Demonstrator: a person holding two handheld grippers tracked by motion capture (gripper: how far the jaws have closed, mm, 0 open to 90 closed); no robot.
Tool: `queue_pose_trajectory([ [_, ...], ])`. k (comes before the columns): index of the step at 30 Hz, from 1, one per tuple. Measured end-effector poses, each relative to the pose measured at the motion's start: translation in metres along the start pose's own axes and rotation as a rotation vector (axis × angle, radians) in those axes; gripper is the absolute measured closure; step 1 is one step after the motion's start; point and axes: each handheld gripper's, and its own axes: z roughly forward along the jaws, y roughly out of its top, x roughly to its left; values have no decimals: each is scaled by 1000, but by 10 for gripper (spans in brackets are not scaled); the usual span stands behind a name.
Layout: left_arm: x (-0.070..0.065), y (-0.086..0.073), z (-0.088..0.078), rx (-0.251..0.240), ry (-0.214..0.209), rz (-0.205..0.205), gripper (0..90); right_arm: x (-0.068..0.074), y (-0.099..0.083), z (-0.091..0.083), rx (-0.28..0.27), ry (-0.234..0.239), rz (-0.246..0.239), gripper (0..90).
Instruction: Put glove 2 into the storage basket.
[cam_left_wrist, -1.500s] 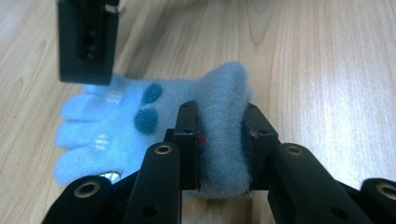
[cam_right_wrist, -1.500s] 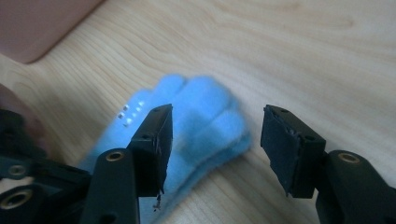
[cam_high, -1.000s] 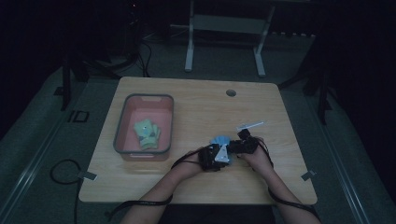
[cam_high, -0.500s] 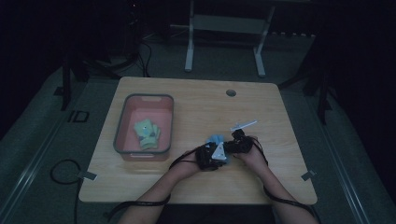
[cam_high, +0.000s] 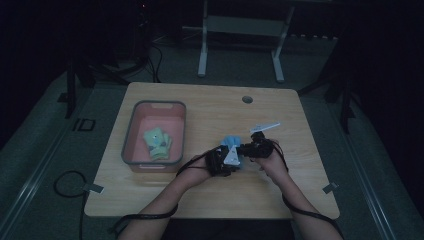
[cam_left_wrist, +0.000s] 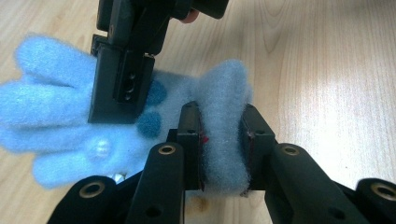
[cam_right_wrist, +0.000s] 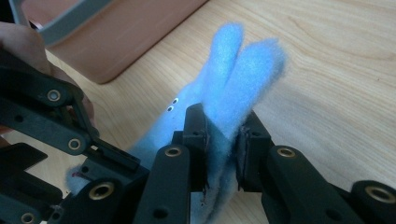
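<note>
- Both hands have drifted a little toward the person's edge of the table since the earlier high views, and the blue glove has come along between them; the right gripper's jaws have just been closing, with the glove's fingers between them.
- Light wood, the table carries everything else, with a small dark round hole near its far edge.
- At the table's left stands a pink bin with a grey rim, and a pale green cloth item lies inside it, well apart from the hands.
- Near the middle of the table, toward the person, the left gripper and the right gripper meet tip to tip over the glove.
- In the left gripper view the left gripper is clenched on a bunched fold of the glove at its cuff end, pads pressing the fleece from both sides, while the glove's fingers spread away to the left of that view.
- In the right gripper view the right gripper grasps the glove at its fingers, which stick up past the pads, just above the wood.
- Two dark blue patches mark the glove just beside the left gripper's pads.
</note>
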Motion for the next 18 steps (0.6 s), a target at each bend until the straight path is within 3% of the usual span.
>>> queue_pose_trajectory([
  [18, 13, 13, -36, 3, 41, 22, 742, 20, 33, -15, -46, -8, -58, 771],
])
